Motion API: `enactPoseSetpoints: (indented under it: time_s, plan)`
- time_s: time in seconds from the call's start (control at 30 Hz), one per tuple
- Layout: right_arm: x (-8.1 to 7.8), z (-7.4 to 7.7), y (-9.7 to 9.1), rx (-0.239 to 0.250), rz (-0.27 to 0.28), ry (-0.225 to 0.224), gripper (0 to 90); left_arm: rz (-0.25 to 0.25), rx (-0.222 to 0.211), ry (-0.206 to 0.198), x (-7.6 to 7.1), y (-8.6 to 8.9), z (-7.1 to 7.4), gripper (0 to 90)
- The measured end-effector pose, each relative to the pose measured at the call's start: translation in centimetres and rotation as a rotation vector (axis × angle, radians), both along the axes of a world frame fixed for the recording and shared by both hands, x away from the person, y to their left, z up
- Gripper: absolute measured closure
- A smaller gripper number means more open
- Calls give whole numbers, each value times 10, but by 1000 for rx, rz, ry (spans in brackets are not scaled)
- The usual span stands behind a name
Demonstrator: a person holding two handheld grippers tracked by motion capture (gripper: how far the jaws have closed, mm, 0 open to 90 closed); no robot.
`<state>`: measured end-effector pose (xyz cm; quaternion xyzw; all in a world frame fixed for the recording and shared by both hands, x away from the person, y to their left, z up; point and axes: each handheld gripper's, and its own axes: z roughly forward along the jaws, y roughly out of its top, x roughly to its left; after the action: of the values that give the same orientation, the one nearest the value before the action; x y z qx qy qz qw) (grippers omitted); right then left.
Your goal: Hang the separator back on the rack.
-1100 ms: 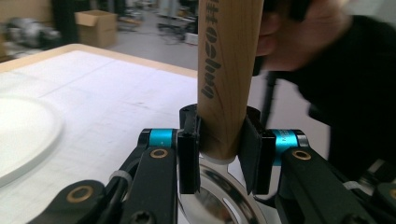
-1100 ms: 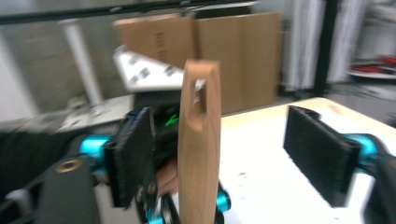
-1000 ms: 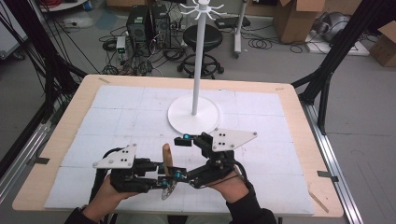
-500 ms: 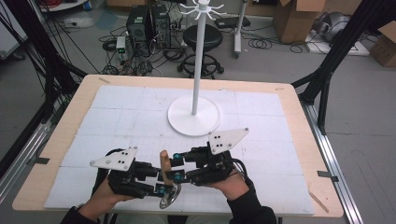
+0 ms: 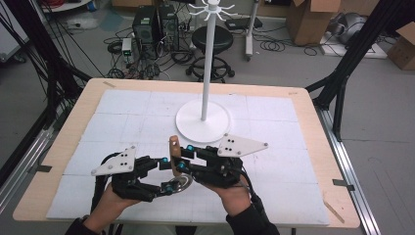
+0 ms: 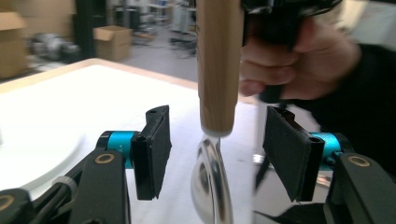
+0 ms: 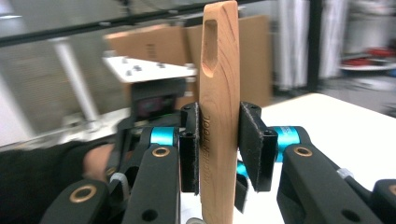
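Ladle (image 5: 173, 161) upright near the bench (image 5: 293, 117) front edge, wooden handle clamped tight in the right gripper (image 7: 218, 149). Left gripper (image 6: 212, 154) spread wide, jaws either side of the steel bowl, not touching. White stand (image 5: 203, 117) behind.

Right gripper (image 7: 218, 149) jaws clamped on upright wooden handle (image 7: 218, 70), left gripper (image 7: 149, 93) behind

The counter (image 5: 293, 161) is seen from above and behind the person in the high view, facing forward and down. Each gripper view is taken close along its own jaws, just above the white surface. The wooden handle (image 7: 218, 107) is shared by all three views.
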<state>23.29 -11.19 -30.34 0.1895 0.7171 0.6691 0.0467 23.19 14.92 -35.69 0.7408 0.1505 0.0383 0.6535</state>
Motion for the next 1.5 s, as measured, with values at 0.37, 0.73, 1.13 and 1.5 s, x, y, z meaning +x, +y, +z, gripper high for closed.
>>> enactPoseSetpoints:
  time_s: [0.37,0.73,1.13,1.5]
  plan:
    - [-13,-2,12,-12,-125,19,700,48,20,15,-2,-4,0,569]
    - [-14,-10,13,1,-147,44,700,38,20,42,0,-1,-1,725]
    - [14,-14,-7,29,195,42,405,-98,23,33,0,-2,2,733]
    - [22,-22,-10,76,345,8,619,-177,-7,45,0,-2,2,732]
